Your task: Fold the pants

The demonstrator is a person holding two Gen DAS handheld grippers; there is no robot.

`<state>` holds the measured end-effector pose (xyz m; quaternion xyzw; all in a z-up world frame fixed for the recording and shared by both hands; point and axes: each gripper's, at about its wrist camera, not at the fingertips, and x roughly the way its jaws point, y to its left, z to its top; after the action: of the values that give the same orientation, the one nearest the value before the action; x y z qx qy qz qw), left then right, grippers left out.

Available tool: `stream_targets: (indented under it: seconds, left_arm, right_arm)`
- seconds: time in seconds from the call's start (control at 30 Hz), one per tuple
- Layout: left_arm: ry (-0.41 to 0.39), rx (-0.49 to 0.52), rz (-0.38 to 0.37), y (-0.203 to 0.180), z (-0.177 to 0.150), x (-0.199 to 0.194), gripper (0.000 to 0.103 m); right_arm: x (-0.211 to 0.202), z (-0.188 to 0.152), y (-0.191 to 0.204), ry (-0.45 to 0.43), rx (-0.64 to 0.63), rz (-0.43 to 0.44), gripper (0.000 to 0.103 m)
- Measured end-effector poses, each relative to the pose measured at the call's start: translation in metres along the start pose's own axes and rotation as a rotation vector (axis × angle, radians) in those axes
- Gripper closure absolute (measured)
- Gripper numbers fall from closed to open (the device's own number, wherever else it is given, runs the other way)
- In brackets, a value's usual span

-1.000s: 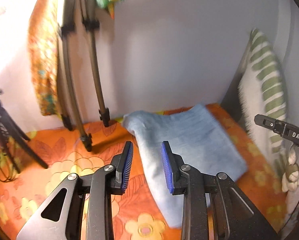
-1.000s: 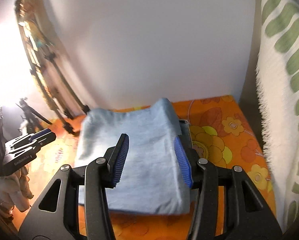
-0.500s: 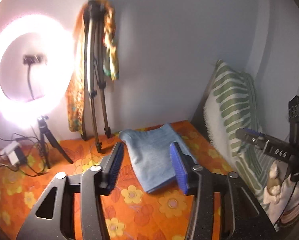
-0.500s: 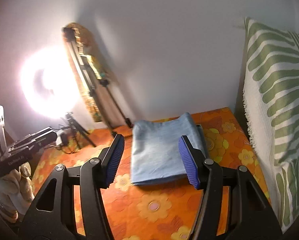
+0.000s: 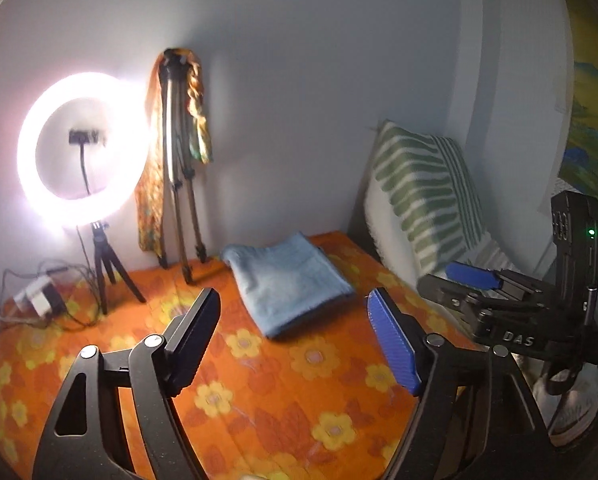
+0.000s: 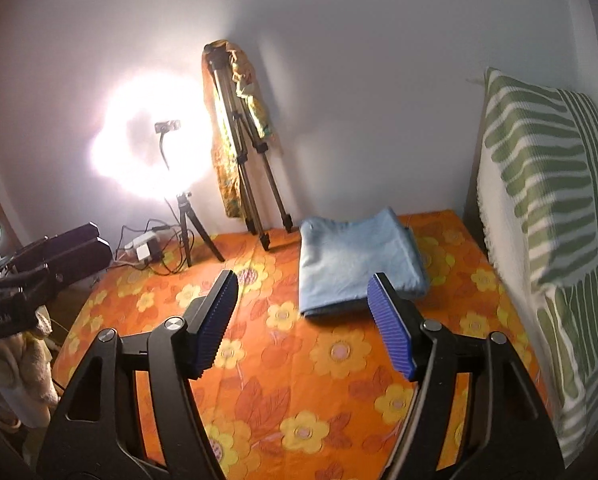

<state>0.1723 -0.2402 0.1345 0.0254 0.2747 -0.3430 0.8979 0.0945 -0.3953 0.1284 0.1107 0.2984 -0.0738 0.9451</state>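
Note:
The light blue pants (image 5: pixel 289 282) lie folded into a flat rectangle on the orange flowered bed sheet (image 5: pixel 283 392), near the back wall; they also show in the right wrist view (image 6: pixel 355 258). My left gripper (image 5: pixel 295 328) is open and empty, held well back from the pants and above the sheet. My right gripper (image 6: pixel 303 308) is open and empty, also back from the pants; it shows from the side in the left wrist view (image 5: pixel 475 280).
A lit ring light (image 5: pixel 83 148) on a small tripod and a tall tripod (image 5: pixel 179 184) draped with orange cloth stand at the back left. A charger and cables (image 5: pixel 39 298) lie at the left. A green striped pillow (image 5: pixel 423 196) leans at the right.
Both grippers have pulled back and up from the folded pants and opened wider. The pants stay folded on the sheet.

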Motion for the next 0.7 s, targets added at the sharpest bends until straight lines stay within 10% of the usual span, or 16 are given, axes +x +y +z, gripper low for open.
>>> stream_targets:
  seconds: [0.7]
  left_arm:
    - [0.075,-0.069,0.172,0.028,-0.114,0.02,0.022]
  right_arm:
    - [0.022,-0.102,-0.004,-0.077,0.052,-0.138,0.005]
